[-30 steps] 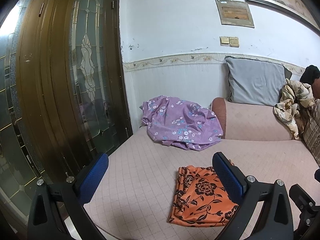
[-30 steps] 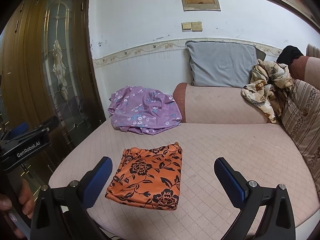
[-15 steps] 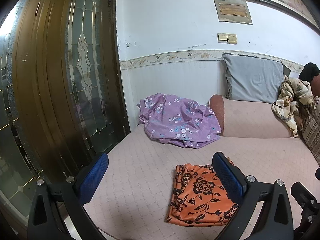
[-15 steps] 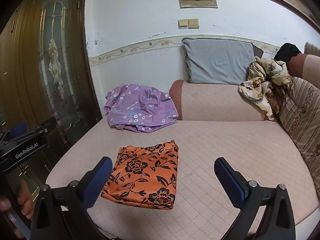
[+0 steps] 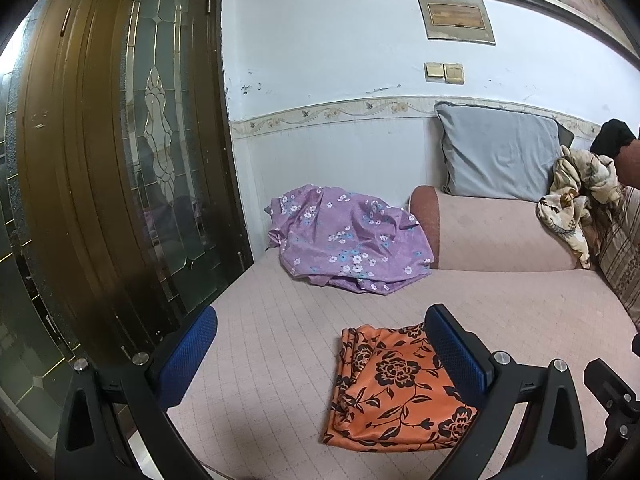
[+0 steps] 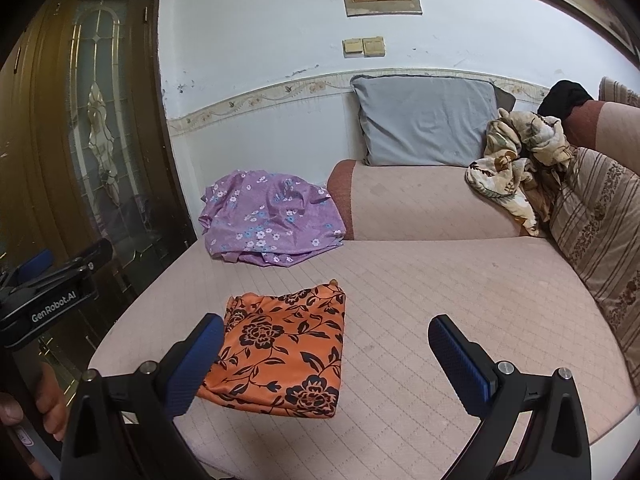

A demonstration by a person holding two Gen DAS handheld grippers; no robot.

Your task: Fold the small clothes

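An orange cloth with black flowers lies folded flat near the front edge of the pink sofa seat. A crumpled purple floral garment sits at the back left of the seat. My left gripper hovers above the front left of the seat, open and empty, with its right finger over the orange cloth's edge. My right gripper hangs open and empty above the front edge, the orange cloth between and below its fingers. The left gripper's body shows at the far left, held by a hand.
A grey pillow leans on the wall behind the pink armrest. A beige floral garment and a striped cushion lie at the right. A brown glass-panelled door stands just left of the sofa.
Both grippers have drawn back and risen slightly, so the clothes sit a little lower and further in view. Neither cloth has moved, and both grippers stay open.
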